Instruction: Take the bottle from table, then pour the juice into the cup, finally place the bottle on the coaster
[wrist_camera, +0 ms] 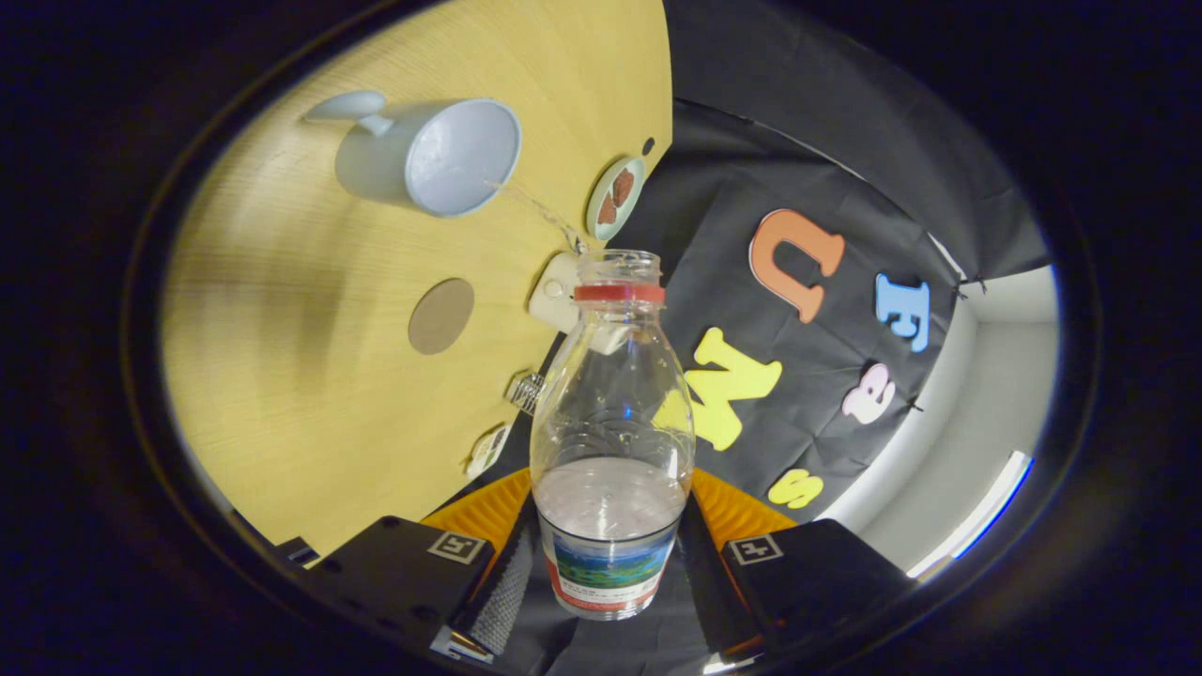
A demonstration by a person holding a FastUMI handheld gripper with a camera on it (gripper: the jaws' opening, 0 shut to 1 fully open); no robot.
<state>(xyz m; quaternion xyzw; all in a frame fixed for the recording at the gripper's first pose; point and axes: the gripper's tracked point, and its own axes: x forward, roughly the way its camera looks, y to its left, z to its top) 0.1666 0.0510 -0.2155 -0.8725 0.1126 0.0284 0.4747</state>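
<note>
In the gripper view, the gripper (608,563) has both fingers clamped on the clear bottle (612,441), which is tilted, uncapped, its mouth toward the white cup (427,155) on the wooden table (282,376). A thin stream runs into the cup. The round coaster (440,315) lies near the cup, between it and the fingers.

Bare tabletop (282,376) between cup (432,155) and coaster (440,315).
</note>
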